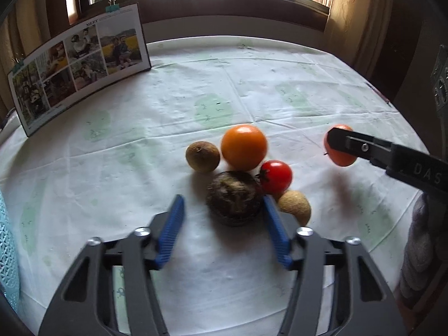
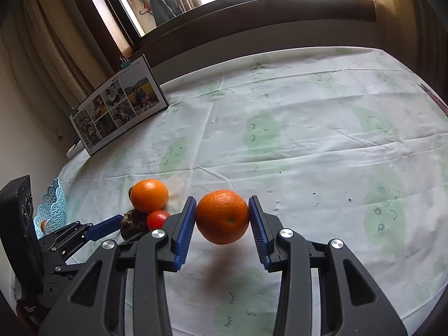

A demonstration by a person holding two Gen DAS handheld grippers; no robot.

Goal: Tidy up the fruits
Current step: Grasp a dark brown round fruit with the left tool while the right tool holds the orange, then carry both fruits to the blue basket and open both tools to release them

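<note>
The right claw [image 2: 221,218] grips an orange [image 2: 222,217] above the bench [image 2: 308,140]; the left claw [image 1: 224,210] gapes around a dark brown fruit [image 1: 233,198].

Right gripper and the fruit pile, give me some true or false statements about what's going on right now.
1. The right gripper holds an orange off the tablecloth. True.
2. The left gripper is shut on the tomato. False: it is open around the dark fruit.
3. A photo board stands at the table's far left. True.
4. The pile holds two tomatoes. False: only one shows.
5. A second orange sits in the pile. True.
</note>
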